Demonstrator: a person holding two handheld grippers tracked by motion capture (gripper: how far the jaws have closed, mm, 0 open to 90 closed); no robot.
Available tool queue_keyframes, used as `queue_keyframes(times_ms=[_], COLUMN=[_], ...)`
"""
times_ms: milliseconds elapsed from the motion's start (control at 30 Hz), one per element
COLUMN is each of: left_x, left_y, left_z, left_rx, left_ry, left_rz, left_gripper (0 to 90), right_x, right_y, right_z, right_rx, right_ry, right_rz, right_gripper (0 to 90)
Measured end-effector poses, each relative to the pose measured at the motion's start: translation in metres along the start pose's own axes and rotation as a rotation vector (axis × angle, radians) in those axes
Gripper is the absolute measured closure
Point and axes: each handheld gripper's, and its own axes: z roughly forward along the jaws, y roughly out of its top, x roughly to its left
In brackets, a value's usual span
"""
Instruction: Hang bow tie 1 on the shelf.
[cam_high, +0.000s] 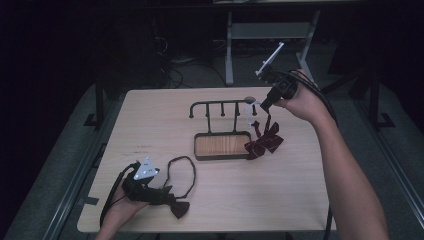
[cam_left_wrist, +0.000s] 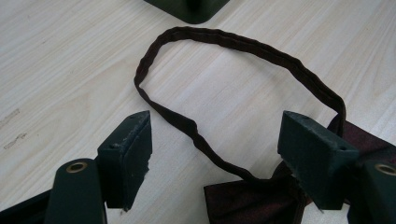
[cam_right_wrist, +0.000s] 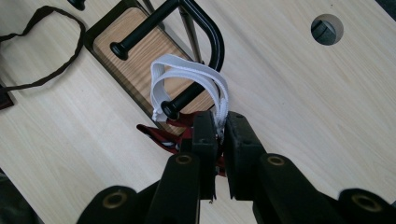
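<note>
Right claw (cam_right_wrist: 219, 126) clenched on white strap (cam_right_wrist: 187, 70) of red bow tie (cam_high: 264, 141), strap looped over rack peg (cam_right_wrist: 170, 109) just ahead. Left claw (cam_left_wrist: 215, 140) released, dark bow tie (cam_left_wrist: 261, 198) between its jaws on worktop (cam_high: 280, 190).

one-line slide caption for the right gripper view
Right tongs shut on the white elastic strap of a dark red bow tie, looping it over the black metal rack's peg.
</note>
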Motion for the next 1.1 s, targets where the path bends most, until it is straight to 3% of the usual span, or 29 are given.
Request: queue_keyframes(times_ms=[367, 667, 1100], left_x=[-0.002, -0.003, -0.003], left_y=[0.0, 0.0, 0.0], left_z=[0.002, 0.003, 0.005], left_rx=[0.007, 0.01, 0.015], left_ry=[0.004, 0.005, 0.002], left_rz=[0.008, 0.006, 0.01], left_gripper=[26.6, 26.6, 26.6], right_x=[-0.004, -0.001, -0.008], right_y=[-0.004, -0.01, -0.036], right_z=[0.009, 0.009, 0.018], right_rx=[-0.006, -0.021, -0.039], right_ry=[0.013, 0.033, 0.093], right_rz=[0.026, 0.005, 0.018], right_gripper=[80.1, 77.5, 71.6])
